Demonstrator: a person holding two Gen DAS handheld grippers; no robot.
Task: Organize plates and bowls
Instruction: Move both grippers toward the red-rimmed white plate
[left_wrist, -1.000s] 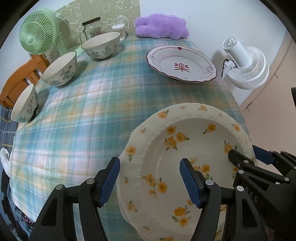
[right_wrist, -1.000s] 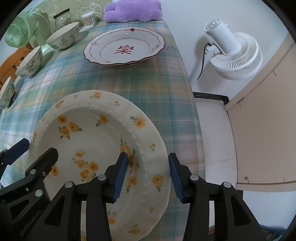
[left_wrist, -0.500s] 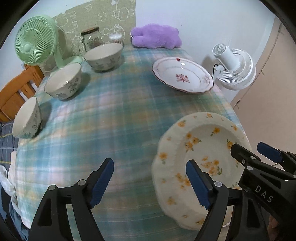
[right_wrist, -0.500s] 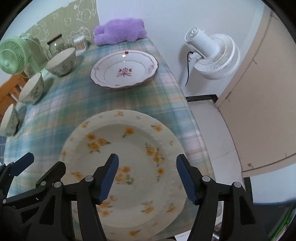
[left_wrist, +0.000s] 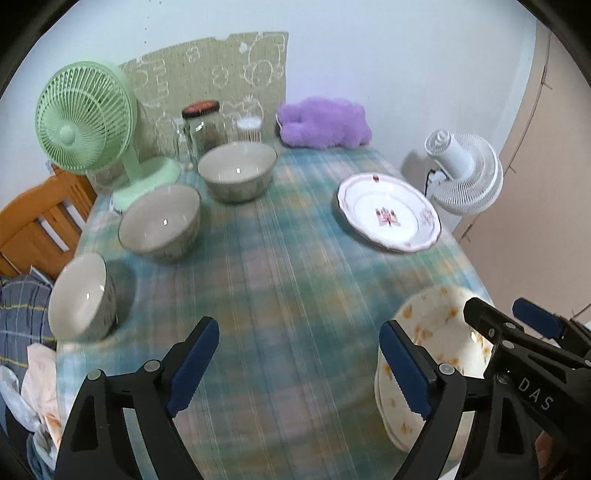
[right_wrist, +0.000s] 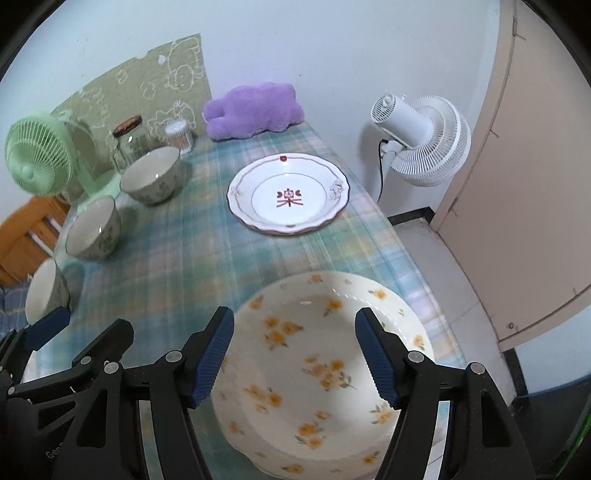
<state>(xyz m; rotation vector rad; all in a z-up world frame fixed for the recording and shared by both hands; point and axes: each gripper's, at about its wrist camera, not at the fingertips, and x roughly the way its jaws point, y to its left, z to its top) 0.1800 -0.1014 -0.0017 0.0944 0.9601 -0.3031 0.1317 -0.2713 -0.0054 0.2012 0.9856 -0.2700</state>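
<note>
Beyond yellow-flowered plate (right_wrist: 325, 369), red-motif plate (right_wrist: 288, 194) lying straight ahead of right hand-held gripper (right_wrist: 293, 363), nearer than left hand-held gripper (left_wrist: 297, 363); left jaws opening, both wide, holding nothing.

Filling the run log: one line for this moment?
left gripper: jaws opening, empty | right gripper: open, empty | floral plate: on table

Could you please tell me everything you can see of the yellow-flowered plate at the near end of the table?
The yellow-flowered plate is a deep, cream, glossy dish, ceramic by its look, with orange-yellow blossoms, green leaves and a beaded rim. It lies flat and upright on the plaid tablecloth, apparently atop at least one similar plate, near the table's right edge. The right gripper hovers open above it; no pad touches it.
</note>
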